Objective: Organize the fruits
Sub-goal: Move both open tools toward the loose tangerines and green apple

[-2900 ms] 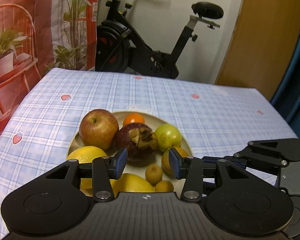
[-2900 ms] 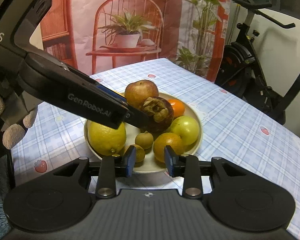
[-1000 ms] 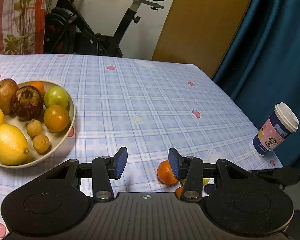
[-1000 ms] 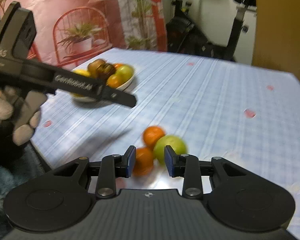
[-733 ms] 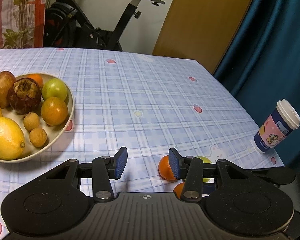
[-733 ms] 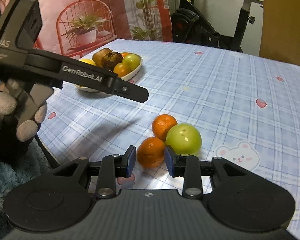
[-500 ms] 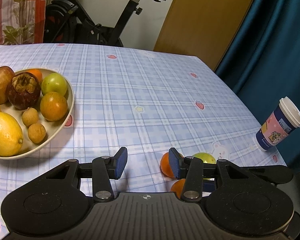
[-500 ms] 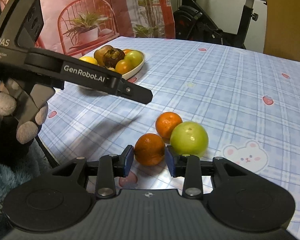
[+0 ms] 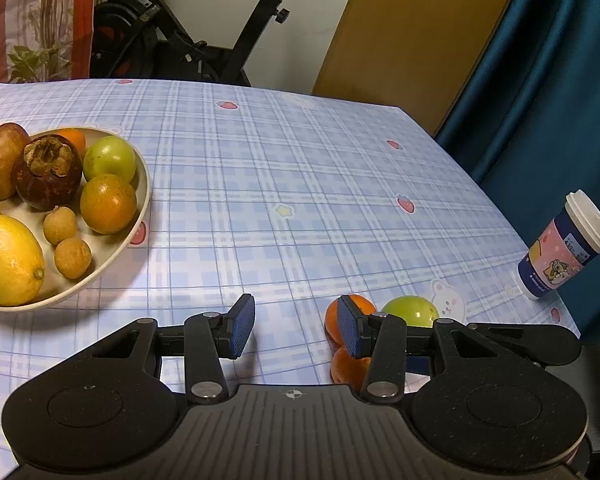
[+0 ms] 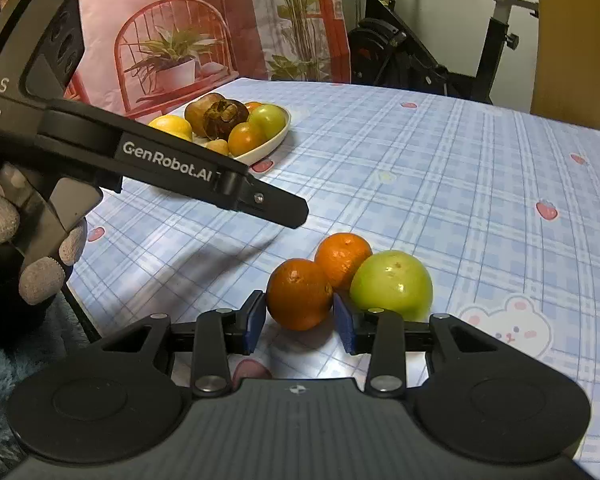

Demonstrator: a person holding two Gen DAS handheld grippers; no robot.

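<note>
The nearest orange [image 10: 299,294] is bracketed by the spread jaws of the right gripper [image 10: 300,322] on the counter [image 10: 440,184], touching a second orange [image 10: 343,254] and a green apple [image 10: 392,285]. Judged firm, round and roll-prone, it is best taken across its widest part. The left gripper [image 9: 294,330] hangs spread, holding nothing. Farther off, the fruit bowl [image 10: 278,138] is seen.

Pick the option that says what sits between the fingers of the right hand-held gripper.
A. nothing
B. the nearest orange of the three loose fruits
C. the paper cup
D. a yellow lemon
B: in the right wrist view the right hand-held gripper has its open fingers on either side of the nearest orange, beside the other orange and the green fruit.
</note>
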